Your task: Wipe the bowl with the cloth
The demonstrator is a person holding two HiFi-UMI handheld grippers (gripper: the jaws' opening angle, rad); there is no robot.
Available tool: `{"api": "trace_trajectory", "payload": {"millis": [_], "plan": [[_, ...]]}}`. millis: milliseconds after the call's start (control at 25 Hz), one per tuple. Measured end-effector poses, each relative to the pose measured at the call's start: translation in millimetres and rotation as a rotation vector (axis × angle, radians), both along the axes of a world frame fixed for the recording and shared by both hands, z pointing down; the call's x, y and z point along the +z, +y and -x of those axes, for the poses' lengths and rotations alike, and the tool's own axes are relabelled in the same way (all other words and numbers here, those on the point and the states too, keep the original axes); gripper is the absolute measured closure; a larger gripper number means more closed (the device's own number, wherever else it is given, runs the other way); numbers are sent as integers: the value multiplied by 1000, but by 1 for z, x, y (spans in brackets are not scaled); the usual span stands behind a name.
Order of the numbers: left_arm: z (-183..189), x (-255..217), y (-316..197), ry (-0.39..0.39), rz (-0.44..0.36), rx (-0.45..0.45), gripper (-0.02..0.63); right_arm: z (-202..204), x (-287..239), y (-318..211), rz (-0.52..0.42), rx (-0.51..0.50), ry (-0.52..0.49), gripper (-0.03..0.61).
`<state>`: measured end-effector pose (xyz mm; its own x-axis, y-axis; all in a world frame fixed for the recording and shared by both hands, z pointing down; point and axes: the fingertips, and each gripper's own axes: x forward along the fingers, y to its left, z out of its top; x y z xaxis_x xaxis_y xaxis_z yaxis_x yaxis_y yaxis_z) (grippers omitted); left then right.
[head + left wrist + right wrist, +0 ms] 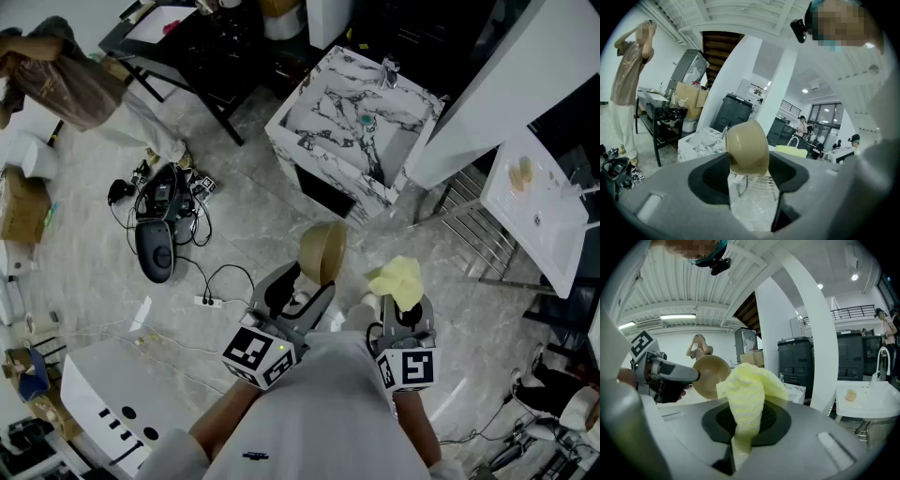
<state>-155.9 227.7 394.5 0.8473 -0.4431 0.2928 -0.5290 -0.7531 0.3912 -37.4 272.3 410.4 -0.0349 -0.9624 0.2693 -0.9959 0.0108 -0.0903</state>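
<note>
Pale marbled floor, seen from above. A marble-patterned counter block stands on it and serves as the landmark. To the upper left of the block stands a black table. To its left lies a tangle of black cables and devices. Below and left of the block lies a white power strip, and farther the same way stands a white cabinet. To the block's right, a metal rack stands.

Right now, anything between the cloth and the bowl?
Nothing. In the head view a bare gap, only floor below, separates the bowl in the left tongs from the cloth in the right tongs.
</note>
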Motion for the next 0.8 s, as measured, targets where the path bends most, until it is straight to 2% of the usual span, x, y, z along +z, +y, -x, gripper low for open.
{"api": "trace_trajectory", "payload": {"millis": [240,520,800], "plan": [[-32,-6,59,-12,29,-33,353,-34,-15,55,-6,-31,-26,552],[-103,1,96,-11,37,-118,353,-120,-21,95,-34,-78,1,551],[-126,14,101,-10,65,-216,353,-161,5,94,15,-105,-62,551]]}}
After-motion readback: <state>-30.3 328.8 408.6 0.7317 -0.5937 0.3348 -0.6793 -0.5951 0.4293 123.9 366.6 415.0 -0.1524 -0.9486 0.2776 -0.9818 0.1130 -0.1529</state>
